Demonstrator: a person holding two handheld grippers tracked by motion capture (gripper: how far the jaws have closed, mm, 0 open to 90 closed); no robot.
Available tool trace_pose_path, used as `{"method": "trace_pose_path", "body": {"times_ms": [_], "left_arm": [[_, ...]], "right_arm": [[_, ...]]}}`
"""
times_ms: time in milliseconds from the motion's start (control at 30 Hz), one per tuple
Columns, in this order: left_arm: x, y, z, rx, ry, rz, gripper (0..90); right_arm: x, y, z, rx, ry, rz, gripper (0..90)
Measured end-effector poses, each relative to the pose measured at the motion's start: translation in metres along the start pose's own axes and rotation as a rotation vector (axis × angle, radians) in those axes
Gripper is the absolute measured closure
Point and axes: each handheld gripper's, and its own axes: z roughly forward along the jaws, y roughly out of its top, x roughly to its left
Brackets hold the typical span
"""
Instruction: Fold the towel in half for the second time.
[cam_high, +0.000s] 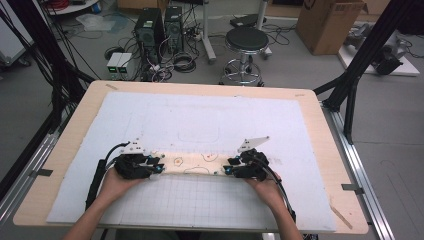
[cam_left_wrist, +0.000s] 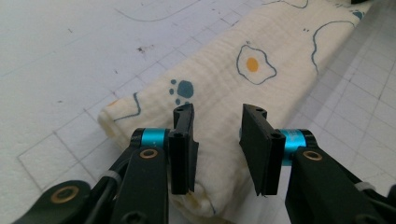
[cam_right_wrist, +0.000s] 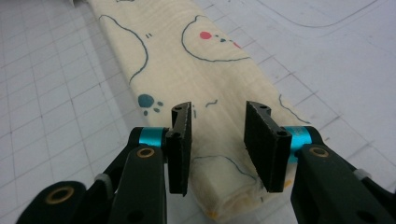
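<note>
Folded cream muslin cloth (cam_high: 192, 163), printed with fried eggs, blue paw marks and outlined animal faces, lying as a long narrow strip across the near middle of a white gridded mat (cam_high: 200, 125) on a light wooden table (cam_high: 320, 115). Left gripper (cam_high: 159, 168) at the strip's left end, right gripper (cam_high: 227, 170) at its right end, each held in a hand entering from the bottom of the high view, the two pointing inward toward one another along the cloth. In the left gripper view, jaws parted, black pads standing either side of a clear gap, cloth end (cam_left_wrist: 219, 88) below and between them, nothing pinched: released. In the right gripper view, same arrangement, pads apart over the folded end (cam_right_wrist: 215, 84), layered edge of the fold visible at the bottom between them, no grip on the fabric: released. Behind the table on the grey floor: round black stool (cam_high: 246, 42), two black computer towers (cam_high: 159, 27) with tangled cables, cardboard box (cam_high: 330, 22) at upper right.
</note>
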Motion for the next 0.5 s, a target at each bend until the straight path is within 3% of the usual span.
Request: {"method": "trace_pose_path", "body": {"times_ms": [233,367,500], "left_arm": [[-0.001,-0.003,0.0,0.005,0.01,0.012,62.2],[0.0,-0.007,0.0,-0.003,0.013,0.006,62.1],[0.0,-0.008,0.001,-0.013,0.012,0.008,62.0]], "right_arm": [[0.0,-0.004,-0.007,-0.005,-0.006,-0.014,58.8],[0.002,-0.01,-0.004,0.021,-0.016,-0.019,57.7],[0.002,-0.014,-0.004,-0.006,-0.027,-0.027,57.6]]}}
